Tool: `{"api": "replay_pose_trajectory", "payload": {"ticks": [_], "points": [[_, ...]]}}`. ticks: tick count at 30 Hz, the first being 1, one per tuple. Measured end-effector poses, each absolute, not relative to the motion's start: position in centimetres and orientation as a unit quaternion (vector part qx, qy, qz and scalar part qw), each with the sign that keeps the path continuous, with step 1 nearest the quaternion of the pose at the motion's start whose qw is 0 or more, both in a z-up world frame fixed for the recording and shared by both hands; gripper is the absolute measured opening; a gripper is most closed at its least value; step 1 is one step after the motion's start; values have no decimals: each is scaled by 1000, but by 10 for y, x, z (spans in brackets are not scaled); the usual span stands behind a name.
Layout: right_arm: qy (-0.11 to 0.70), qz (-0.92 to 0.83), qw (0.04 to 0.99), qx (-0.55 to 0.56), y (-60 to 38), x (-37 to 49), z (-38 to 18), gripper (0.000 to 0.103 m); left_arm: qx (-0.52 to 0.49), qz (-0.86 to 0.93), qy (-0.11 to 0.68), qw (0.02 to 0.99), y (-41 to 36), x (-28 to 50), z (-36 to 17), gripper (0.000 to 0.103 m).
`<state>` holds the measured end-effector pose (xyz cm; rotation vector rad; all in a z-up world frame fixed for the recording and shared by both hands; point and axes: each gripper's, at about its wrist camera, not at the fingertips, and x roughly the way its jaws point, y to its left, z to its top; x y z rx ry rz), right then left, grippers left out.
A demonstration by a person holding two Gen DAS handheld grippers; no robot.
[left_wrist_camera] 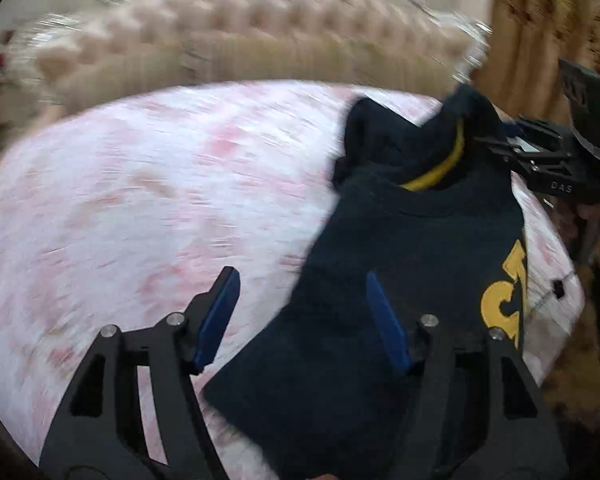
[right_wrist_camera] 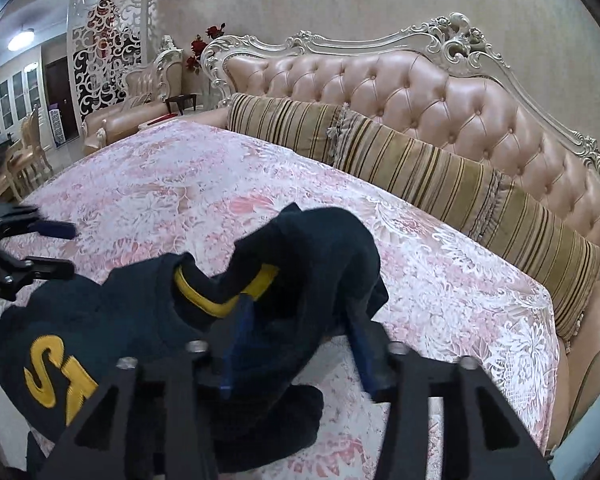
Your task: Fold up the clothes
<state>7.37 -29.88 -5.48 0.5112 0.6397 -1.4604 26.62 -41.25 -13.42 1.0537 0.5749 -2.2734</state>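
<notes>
A dark navy T-shirt [left_wrist_camera: 400, 240] with yellow lettering and a yellow neck lining lies bunched on a table covered with a pink and white floral cloth [left_wrist_camera: 140, 200]. My left gripper [left_wrist_camera: 304, 292] is open; its right finger touches the shirt's edge and nothing sits between the pads. In the right wrist view my right gripper [right_wrist_camera: 296, 316] holds the shirt [right_wrist_camera: 112, 320] near the collar, with fabric bunched between its blue fingers [right_wrist_camera: 240, 332]. The right gripper also shows in the left wrist view [left_wrist_camera: 500, 146], gripping the collar. The left gripper also shows at the left edge of the right wrist view [right_wrist_camera: 56, 248], open.
A tufted pink sofa [right_wrist_camera: 440, 96] with striped bolster cushions [right_wrist_camera: 440, 176] runs along the far side of the table. More chairs and a carved white screen [right_wrist_camera: 104, 48] stand at the left rear. The left wrist view is motion blurred.
</notes>
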Motion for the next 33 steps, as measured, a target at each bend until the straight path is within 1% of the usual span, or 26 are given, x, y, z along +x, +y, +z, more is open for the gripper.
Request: {"api": "replay_pose_trajectory", "payload": {"ticks": [2, 5, 6, 7, 8, 9, 10, 11, 12, 15, 17, 23, 26, 30, 33], "points": [[280, -650, 670, 226, -297, 71, -56, 59, 411, -845, 228, 256, -431, 254, -150, 70], [272, -648, 672, 233, -299, 64, -58, 64, 416, -835, 289, 217, -449, 247, -172, 70], [270, -647, 673, 234, -299, 62, -59, 64, 414, -835, 294, 210, -445, 246, -175, 66], [268, -645, 676, 235, -299, 60, -60, 64, 412, -836, 299, 204, -440, 246, -176, 25], [267, -643, 678, 236, -300, 59, -61, 59, 410, -837, 303, 197, -435, 247, -178, 12], [262, -643, 681, 234, -299, 58, -61, 35, 405, -841, 292, 207, -428, 251, -170, 12], [262, -641, 683, 233, -298, 58, -62, 23, 399, -845, 280, 218, -419, 255, -160, 12], [262, -639, 685, 232, -297, 59, -62, 17, 394, -849, 268, 228, -411, 260, -151, 12], [261, -638, 687, 232, -296, 60, -63, 14, 388, -853, 256, 239, -403, 264, -141, 12], [266, -645, 685, 210, -286, 69, -55, 11, 369, -862, 218, 271, -379, 278, -113, 12], [262, -661, 680, 181, -272, 78, -37, 11, 356, -867, 193, 291, -363, 287, -94, 12], [237, -712, 657, 73, -209, 121, 39, 10, 271, -883, 88, 373, -314, 304, 2, 12], [207, -746, 633, 12, -166, 144, 87, 10, 227, -883, 33, 409, -289, 305, 43, 12], [176, -775, 605, -53, -122, 175, 136, 10, 186, -885, 21, 427, -283, 302, 74, 12], [172, -782, 595, -72, -113, 191, 152, 10, 172, -874, 14, 453, -297, 293, 78, 12]]}}
